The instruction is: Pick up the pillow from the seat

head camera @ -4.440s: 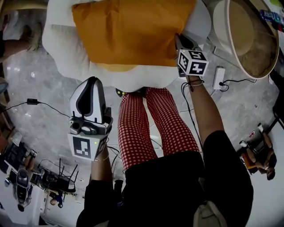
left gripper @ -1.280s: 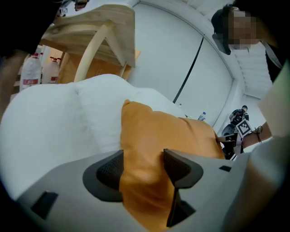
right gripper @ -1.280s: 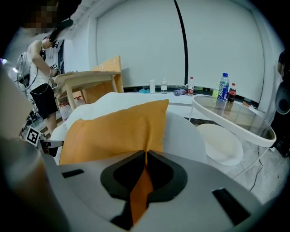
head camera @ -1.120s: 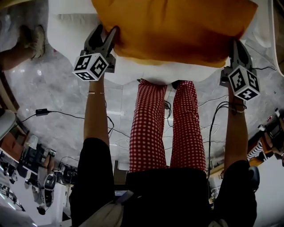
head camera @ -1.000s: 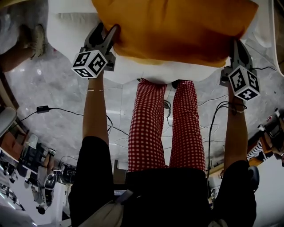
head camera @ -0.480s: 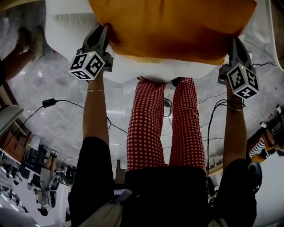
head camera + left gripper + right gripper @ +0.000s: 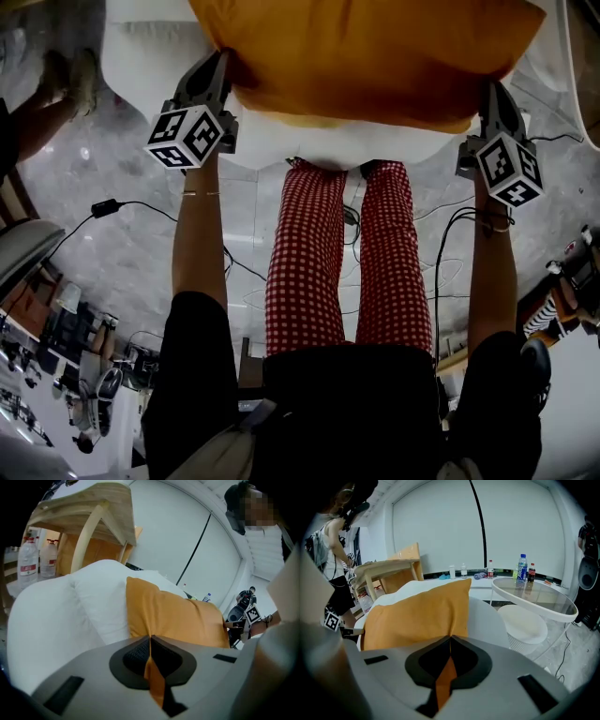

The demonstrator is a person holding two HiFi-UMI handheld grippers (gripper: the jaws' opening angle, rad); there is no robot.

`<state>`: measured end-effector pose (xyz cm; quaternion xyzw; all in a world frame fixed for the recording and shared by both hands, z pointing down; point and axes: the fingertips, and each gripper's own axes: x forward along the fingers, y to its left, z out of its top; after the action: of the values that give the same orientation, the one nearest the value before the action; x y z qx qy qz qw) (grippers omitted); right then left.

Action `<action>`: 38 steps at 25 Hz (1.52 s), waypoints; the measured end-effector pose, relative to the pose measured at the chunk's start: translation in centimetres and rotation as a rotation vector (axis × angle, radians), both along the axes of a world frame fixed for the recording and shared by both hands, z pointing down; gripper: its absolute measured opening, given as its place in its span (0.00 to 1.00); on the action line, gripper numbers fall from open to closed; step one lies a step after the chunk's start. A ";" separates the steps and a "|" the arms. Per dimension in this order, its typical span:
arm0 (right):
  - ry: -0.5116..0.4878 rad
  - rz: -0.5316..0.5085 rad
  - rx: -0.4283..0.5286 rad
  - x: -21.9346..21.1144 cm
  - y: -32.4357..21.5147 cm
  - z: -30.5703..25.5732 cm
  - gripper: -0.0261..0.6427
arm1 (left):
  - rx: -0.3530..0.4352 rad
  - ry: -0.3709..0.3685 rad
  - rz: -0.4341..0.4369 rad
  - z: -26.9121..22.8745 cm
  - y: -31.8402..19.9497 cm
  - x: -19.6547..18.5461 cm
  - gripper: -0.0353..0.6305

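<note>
Head view: the orange pillow is over the white seat. The left gripper grabs the pillow's corner at the seat's left side. The right gripper grabs the corner at the seat's right side.

Left gripper view: the left gripper has just been closing its jaws. They pinch a thin fold of the pillow tight, next to the seat's puffy white part.

Right gripper view: the right gripper is squeezed onto a fold of the pillow too, in front of the seat.
</note>
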<state>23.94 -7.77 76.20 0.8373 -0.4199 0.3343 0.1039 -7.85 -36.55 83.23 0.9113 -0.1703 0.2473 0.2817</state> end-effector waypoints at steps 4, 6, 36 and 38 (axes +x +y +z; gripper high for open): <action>-0.014 -0.019 0.008 -0.6 0.1 -0.4 0.07 | -0.007 -0.003 -0.037 -1.5 0.1 -0.7 0.07; -0.024 -0.023 0.017 -0.9 0.3 -1.0 0.07 | -0.003 -0.016 -0.040 -2.7 0.5 -1.2 0.07; 0.037 -0.118 0.200 -0.9 1.1 -17.6 0.07 | 0.114 0.034 -0.122 -23.3 3.9 -3.7 0.07; 0.040 -0.114 0.213 -0.8 1.2 -18.5 0.07 | 0.124 0.029 -0.115 -24.1 4.3 -3.8 0.07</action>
<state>23.18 -6.60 57.72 0.8250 -0.4976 0.2646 0.0414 -11.69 -32.22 59.08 0.9192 -0.2332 0.2066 0.2408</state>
